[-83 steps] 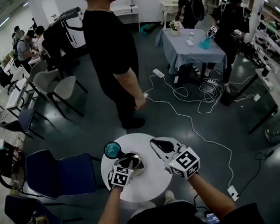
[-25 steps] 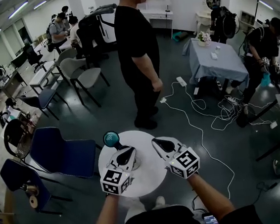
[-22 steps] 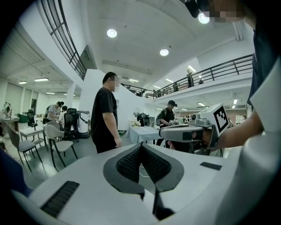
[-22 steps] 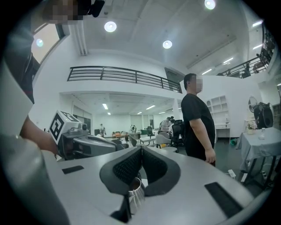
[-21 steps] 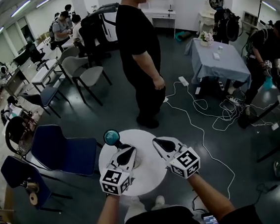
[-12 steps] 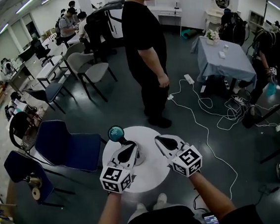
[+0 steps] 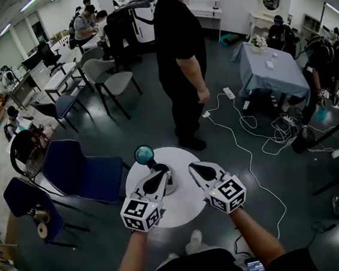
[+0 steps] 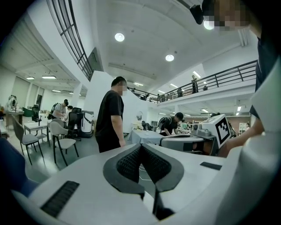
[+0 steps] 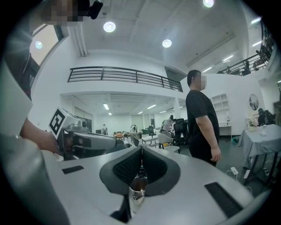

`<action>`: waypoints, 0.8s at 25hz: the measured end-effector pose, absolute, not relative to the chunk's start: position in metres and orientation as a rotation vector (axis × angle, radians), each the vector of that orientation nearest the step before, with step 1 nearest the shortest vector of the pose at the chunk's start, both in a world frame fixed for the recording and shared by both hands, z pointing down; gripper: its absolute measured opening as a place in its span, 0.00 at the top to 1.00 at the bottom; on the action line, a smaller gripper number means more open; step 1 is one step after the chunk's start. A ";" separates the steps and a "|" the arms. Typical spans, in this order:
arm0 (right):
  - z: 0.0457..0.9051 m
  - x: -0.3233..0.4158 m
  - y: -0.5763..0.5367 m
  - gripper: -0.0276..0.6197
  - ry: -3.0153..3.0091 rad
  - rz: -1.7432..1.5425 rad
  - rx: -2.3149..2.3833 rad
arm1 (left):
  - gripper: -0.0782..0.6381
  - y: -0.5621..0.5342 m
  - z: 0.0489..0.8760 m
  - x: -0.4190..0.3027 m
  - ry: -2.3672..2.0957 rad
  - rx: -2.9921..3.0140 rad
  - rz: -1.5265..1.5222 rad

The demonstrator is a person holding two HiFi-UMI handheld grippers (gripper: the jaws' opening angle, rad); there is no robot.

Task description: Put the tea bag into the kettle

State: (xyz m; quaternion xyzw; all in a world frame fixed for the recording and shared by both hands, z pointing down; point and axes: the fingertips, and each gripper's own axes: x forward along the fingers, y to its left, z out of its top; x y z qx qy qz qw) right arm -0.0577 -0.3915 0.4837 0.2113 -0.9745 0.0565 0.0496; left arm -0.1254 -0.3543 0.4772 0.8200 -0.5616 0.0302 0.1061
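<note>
Right gripper (image 9: 141,149): we see its jaws pressed together, pinching a small brown packet with a pale, shiny lower edge low between the dark pads. It looks like the tea bag (image 9: 138,184), though we cannot make out more of it.

Left gripper (image 8: 141,147): its jaws are closed tip to tip, and we see nothing gripped between the pads.

From the head view, both grippers hang side by side over a small round white table (image 7: 183,211). The left gripper's tip is right above the metal kettle (image 7: 170,186), which stands on the table's far left part. The right gripper points at bare tabletop just beside the kettle. A teal round object (image 7: 143,154) sits at the table's far edge, next to the kettle.

Beyond the table stands a person in a black shirt (image 7: 182,52). A blue chair (image 7: 83,171) is to the left.
</note>
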 end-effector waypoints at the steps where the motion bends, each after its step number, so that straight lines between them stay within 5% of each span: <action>1: 0.482 -0.059 -0.387 0.93 -2.967 0.170 0.650 | 0.87 -0.350 0.476 -0.127 -1.651 2.419 0.088; 20: 0.456 -0.122 -0.237 0.93 -3.017 0.130 0.686 | 0.87 -0.202 0.457 -0.186 -1.663 2.459 0.057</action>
